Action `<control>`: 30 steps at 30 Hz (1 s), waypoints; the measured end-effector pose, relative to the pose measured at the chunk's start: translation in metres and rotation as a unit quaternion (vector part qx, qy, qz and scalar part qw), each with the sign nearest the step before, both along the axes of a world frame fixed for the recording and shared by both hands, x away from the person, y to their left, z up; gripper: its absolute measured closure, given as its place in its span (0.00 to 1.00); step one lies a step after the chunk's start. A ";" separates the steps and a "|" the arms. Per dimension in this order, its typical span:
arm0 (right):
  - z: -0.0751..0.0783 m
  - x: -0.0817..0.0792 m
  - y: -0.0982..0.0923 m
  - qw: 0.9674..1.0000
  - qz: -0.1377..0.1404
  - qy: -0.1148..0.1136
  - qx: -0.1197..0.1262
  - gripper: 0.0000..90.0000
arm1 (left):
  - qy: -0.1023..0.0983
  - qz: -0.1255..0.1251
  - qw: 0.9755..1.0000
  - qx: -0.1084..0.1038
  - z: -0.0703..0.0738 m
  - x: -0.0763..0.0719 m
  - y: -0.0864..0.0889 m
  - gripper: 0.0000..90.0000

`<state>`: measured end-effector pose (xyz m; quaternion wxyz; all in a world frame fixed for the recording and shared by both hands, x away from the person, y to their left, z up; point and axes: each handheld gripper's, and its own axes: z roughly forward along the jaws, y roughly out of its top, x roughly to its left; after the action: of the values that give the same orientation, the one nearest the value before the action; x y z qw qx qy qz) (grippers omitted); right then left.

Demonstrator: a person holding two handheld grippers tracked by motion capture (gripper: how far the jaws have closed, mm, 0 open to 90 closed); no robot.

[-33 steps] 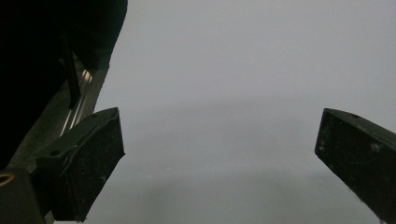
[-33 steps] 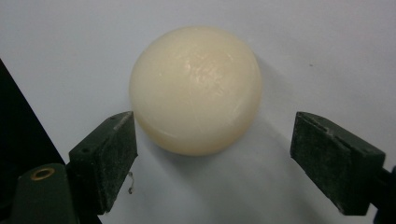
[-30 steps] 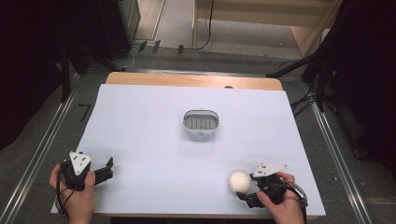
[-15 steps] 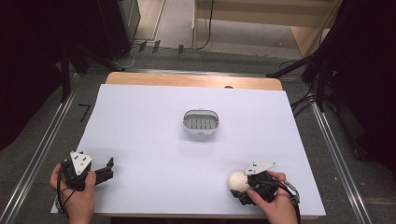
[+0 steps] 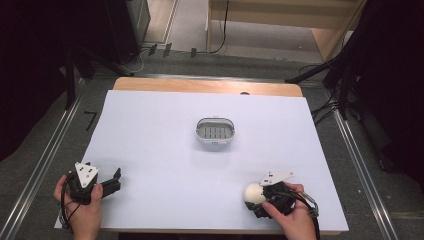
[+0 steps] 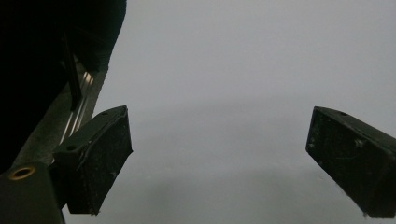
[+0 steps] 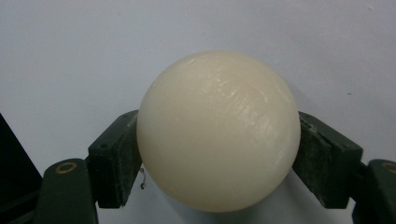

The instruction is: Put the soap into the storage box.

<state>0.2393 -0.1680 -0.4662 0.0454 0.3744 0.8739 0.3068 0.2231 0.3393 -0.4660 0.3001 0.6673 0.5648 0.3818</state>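
A white sheet covered the bench. The right tongs had just closed on the ball, clamping it. The left tongs stood apart, empty. Grasp made; next likely a lift toward the tray well ahead.

A small grey oval plastic basket with a slotted floor stands mid-table on the white sheet, nearer the far wooden edge. Black cables lie on the floor beyond.
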 end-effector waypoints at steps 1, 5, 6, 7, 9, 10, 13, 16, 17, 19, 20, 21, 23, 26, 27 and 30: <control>0.000 0.000 0.000 1.000 -0.001 0.002 -0.002 0.27 | -0.001 0.001 1.000 -0.002 0.000 0.000 0.000 0.08; 0.002 0.002 0.002 1.000 -0.008 0.001 -0.012 0.27 | -0.007 0.009 1.000 -0.004 0.000 -0.001 0.001 0.08; 0.003 0.004 0.003 1.000 -0.013 -0.001 -0.017 0.27 | -0.010 0.011 1.000 -0.005 0.000 -0.002 0.001 0.08; 0.003 0.004 0.003 1.000 -0.013 -0.001 -0.017 0.27 | -0.012 0.013 1.000 -0.006 0.001 -0.002 0.001 0.08; 0.004 0.005 0.004 1.000 -0.016 -0.004 -0.016 0.27 | -0.012 0.014 1.000 -0.008 0.001 -0.002 0.001 0.08; 0.004 0.006 0.003 1.000 -0.017 -0.008 -0.014 0.27 | -0.012 0.014 1.000 -0.008 0.001 -0.002 0.001 0.08; 0.006 0.008 0.003 1.000 -0.021 -0.008 -0.010 0.27 | -0.013 0.016 1.000 -0.009 0.001 -0.003 0.001 0.08; 0.010 0.012 0.004 1.000 -0.025 -0.008 -0.011 0.27 | -0.013 0.015 1.000 -0.008 0.001 -0.003 0.001 0.08; 0.010 0.012 0.004 1.000 -0.025 -0.008 -0.011 0.27 | -0.013 0.014 1.000 -0.009 0.001 -0.003 0.001 0.08; 0.014 0.015 0.004 1.000 -0.023 -0.015 -0.012 0.27 | -0.014 0.013 1.000 -0.008 0.001 -0.003 0.001 0.08; 0.014 0.015 0.004 1.000 -0.023 -0.015 -0.012 0.27 | -0.014 0.013 1.000 -0.008 0.001 -0.003 0.001 0.08; 0.015 0.016 0.004 0.999 -0.025 -0.017 -0.013 0.27 | -0.013 0.012 1.000 -0.008 0.001 -0.003 0.001 0.08; 0.017 0.019 0.004 0.999 -0.030 -0.018 -0.012 0.27 | -0.012 0.011 1.000 -0.008 0.001 -0.003 0.001 0.08; 0.021 0.022 0.004 0.999 -0.029 -0.018 -0.012 0.27 | -0.010 0.009 1.000 -0.008 0.001 -0.002 0.001 0.08; 0.022 0.023 0.004 0.999 -0.028 -0.021 -0.013 0.27 | -0.010 0.008 1.000 -0.008 0.001 -0.002 0.001 0.08; 0.025 0.028 0.006 0.999 -0.029 -0.019 -0.013 0.27 | -0.009 0.007 1.000 -0.009 0.001 -0.002 0.001 0.08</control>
<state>0.2671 -0.1616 -0.4411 0.0755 0.3927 0.8656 0.3014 0.2209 0.3406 -0.4652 0.3084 0.6570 0.5706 0.3843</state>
